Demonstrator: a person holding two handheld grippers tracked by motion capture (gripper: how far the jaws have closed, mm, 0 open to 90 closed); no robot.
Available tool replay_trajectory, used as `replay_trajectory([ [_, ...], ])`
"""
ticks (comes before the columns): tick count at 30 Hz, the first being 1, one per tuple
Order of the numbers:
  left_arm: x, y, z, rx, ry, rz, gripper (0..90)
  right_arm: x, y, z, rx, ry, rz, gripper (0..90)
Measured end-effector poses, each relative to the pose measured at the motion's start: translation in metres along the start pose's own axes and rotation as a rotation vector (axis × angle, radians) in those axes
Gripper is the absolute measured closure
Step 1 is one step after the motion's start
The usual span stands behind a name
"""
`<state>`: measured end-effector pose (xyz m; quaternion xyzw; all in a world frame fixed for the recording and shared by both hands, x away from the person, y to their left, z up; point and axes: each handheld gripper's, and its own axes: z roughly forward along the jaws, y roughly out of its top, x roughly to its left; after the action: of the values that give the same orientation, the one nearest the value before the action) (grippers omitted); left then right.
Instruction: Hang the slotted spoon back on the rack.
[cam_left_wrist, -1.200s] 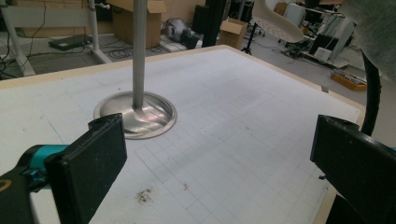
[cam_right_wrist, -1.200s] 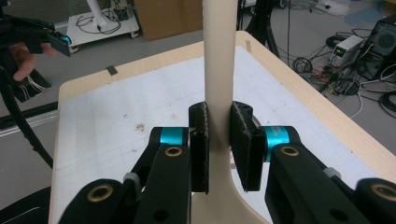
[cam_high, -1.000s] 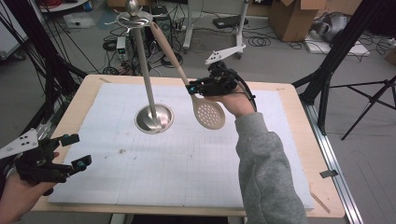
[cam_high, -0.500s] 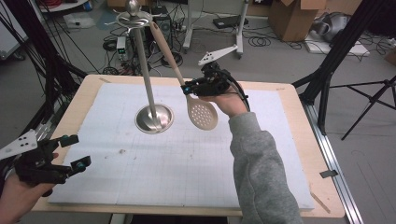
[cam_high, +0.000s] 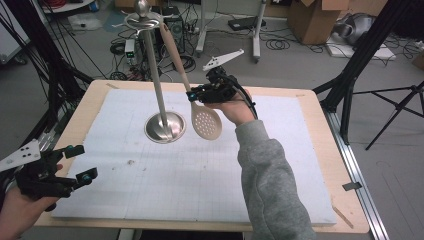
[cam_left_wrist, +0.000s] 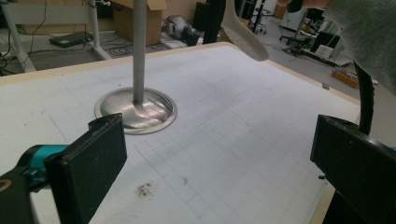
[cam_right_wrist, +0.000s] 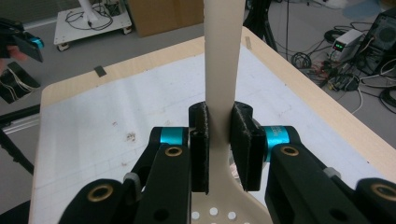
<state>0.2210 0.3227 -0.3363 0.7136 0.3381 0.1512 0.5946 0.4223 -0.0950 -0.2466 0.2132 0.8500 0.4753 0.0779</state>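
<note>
The beige slotted spoon (cam_high: 200, 112) is clamped by the right gripper (cam_high: 192, 95) at the neck, just above its perforated bowl, and is held in the air beside the metal stand (cam_high: 159, 95), with the bowl hanging just to the right of the stand's round base (cam_high: 165, 127) and above the tabletop (cam_high: 300, 150). The handle slopes up and leftward to the hook ring at the top of the stand (cam_high: 142, 20), where its end lies close against the ring; whether the end is hooked there or merely near cannot be told. The work is therefore judged to be in its middle stage: the spoon is gripped and raised at the stand, while its transfer on or off the hook, and any setting down, is not yet completed. The left gripper (cam_high: 80, 162) is held well away from the stand, at the near left corner of the tabletop, with its jaws apart and nothing between them. In the right gripper view the two pads (cam_right_wrist: 243, 144) are seen pressed on either side of the spoon's neck (cam_right_wrist: 219, 135), a contact not resolved from above. In the left gripper view the stand's base (cam_left_wrist: 135, 109) and pole are shown from low on the tabletop, with the spoon's bowl (cam_left_wrist: 243, 30) clear of the surface. The top of the stand is given in the high view.
</note>
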Motion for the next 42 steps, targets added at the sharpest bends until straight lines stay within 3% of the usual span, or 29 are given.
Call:
replay_trajectory([
  [17,0.002,-0.002,-0.003,0.000,0.004,-0.006,4.1,0.003,0.003,0.027,-0.015,0.001,0.003,77.9],
  [42,0.001,-0.004,-0.002,0.006,0.004,-0.007,4.1,0.004,0.007,0.046,-0.022,-0.064,-0.010,77.2],
])
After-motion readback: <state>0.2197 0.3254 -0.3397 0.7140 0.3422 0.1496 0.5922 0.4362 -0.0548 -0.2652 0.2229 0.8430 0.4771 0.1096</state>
